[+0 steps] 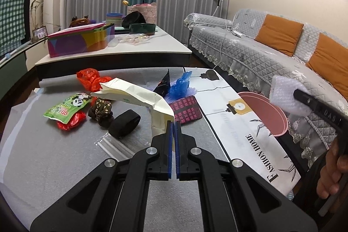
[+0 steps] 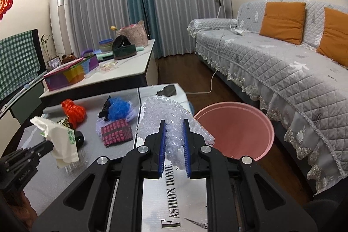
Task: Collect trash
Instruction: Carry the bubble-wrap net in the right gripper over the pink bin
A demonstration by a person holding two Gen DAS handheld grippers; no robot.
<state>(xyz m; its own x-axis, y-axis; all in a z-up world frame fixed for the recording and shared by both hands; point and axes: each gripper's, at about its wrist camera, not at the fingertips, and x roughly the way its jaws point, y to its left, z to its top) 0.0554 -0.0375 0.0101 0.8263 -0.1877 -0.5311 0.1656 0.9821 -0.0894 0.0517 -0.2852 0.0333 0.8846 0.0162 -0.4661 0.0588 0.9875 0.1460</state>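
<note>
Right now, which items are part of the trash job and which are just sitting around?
Job: bubble wrap in right hand-held gripper; cream paper bag in left hand-held gripper; pink bin; red plastic bag; panda wrapper.

Lying about: colourful box; sofa; orange cushions.

One pink bin [image 2: 233,129], two orange cushions [image 2: 282,21] — one sofa [image 2: 271,66]

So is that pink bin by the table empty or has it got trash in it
Empty as far as it shows: the right wrist view looks into the pink bin and only bare pink wall appears. The right claw holds bubble wrap short of it.
</note>
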